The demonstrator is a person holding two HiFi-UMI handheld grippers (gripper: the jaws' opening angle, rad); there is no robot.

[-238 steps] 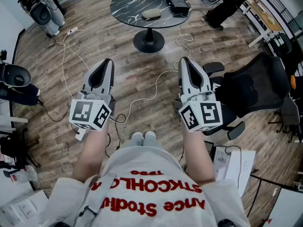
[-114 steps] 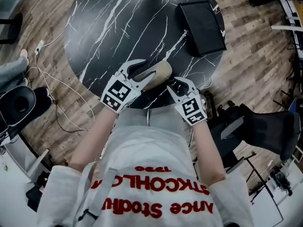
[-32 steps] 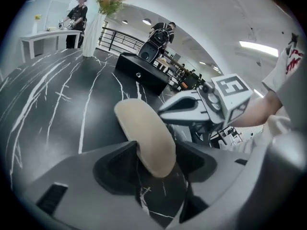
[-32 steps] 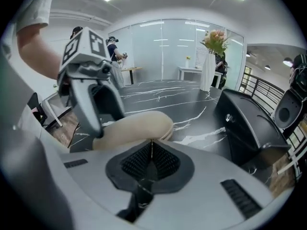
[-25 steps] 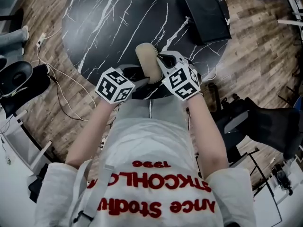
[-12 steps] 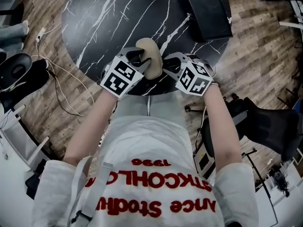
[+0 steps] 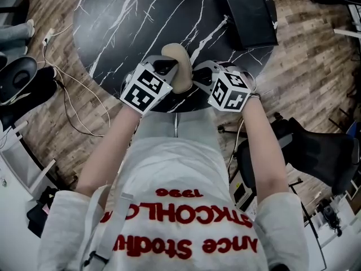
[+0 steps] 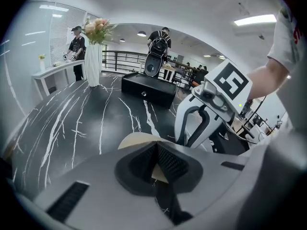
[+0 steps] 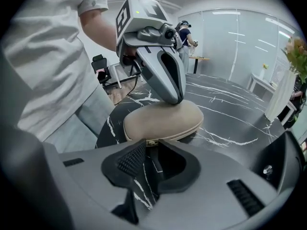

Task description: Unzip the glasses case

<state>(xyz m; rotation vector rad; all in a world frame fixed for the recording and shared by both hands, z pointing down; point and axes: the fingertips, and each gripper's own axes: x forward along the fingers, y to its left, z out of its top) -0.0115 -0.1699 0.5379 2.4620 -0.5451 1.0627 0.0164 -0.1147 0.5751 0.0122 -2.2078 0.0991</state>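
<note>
Case [image 7: 176, 54]: beige, zipped shut along the seam I can see. It lies at the near edge of the table [image 7: 124, 16], directly in front of the person, between the two grippers. It rests flat on the black marbled top.

Left gripper [image 8: 156, 146]: the jaws have just closed and now stand fully together. In the right gripper view, its tip bears down on the top of the case near one end. In its own view, a sliver of beige shows in the gap behind the pads. I cannot tell whether any material is nipped there.

Right gripper [image 9: 151, 153]: the jaws are part-open, at a middling gap, and have just been closing a little. The zip pull [image 9: 150, 142], a small metal tab on the seam, sits just ahead of the tips and in line with the gap. The pads do not press on it, and the table shows between them.

Also noted: a black box [image 7: 247, 11] at the far right edge of the table, well apart from the case. A vase of flowers [image 8: 94, 47] stands beyond it, at the far side.
</note>
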